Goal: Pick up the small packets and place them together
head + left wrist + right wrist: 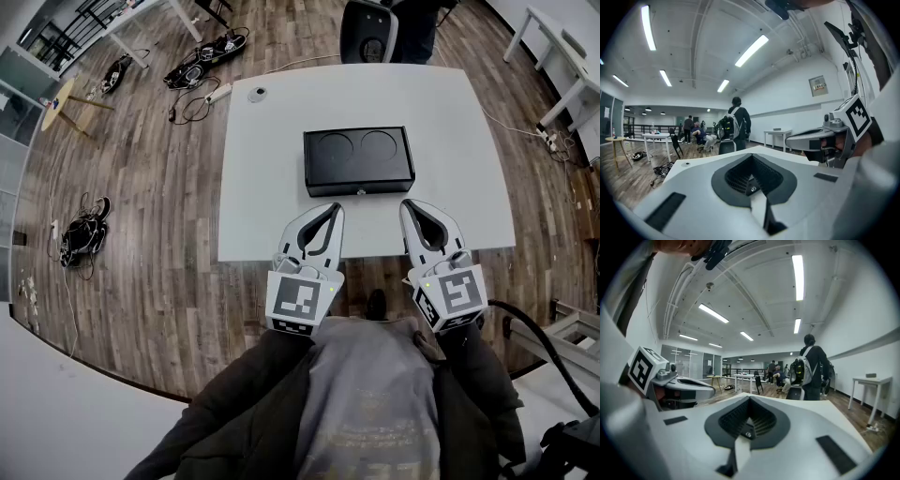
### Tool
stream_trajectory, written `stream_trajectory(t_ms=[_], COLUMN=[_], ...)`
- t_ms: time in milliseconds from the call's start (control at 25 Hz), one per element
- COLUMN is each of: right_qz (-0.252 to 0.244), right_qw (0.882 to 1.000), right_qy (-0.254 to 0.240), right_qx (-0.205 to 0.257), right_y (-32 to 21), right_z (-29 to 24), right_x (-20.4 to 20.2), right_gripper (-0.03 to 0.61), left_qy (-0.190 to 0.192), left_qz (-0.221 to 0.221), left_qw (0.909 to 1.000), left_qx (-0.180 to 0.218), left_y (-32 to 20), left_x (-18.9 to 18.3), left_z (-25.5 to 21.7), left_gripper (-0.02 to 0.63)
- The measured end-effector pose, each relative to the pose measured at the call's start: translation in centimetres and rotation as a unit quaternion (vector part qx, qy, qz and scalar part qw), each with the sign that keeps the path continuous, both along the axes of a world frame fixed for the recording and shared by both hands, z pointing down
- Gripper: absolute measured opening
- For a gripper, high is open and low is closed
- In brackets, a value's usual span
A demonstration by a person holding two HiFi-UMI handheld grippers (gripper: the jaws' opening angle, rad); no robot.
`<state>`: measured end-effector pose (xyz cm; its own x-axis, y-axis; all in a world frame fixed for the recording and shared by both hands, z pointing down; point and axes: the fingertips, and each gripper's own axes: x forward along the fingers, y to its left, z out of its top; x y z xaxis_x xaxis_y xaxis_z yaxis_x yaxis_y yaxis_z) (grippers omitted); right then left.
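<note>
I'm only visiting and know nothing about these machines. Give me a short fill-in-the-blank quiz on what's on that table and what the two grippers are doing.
1. The box on the white table is ____ in colour.
2. The top of the box has ____ round hollows side by side.
3. The left gripper and the right gripper, both at the table's near edge, have their jaws ____, with nothing between them.

Missing words: black; two; shut.
</note>
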<state>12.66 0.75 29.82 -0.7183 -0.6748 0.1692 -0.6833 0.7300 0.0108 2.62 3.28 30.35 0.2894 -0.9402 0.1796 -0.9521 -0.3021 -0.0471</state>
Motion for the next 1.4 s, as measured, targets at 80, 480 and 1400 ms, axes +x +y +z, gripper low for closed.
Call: stream_trajectory(t_ms=[80, 480, 1400], right_qz=[0.000, 0.007, 0.082], right_qw=[1.000, 1.000, 0.992], right_qy=[0.000, 0.005, 0.065], right_qx=[0.000, 0.001, -0.074], right_y=[0.1, 0.2, 0.4], right_z=[-0.1, 0.0, 5.6], right_x=[-0.1, -0.9, -5.5], right_gripper=[0.003, 0.003, 0.080], left_qy=[0.001, 0.004, 0.021], left_qz=[0.000, 0.008, 0.050], left_qw=[1.0000, 1.0000, 0.9980], left_qx=[0.000, -0.001, -0.034], left_y=[0.1, -0.1, 1.2], left_x=[-0.1, -1.0, -7.3], left_z=[-0.1, 0.2, 2.8], left_gripper=[0.002, 0.002, 0.002])
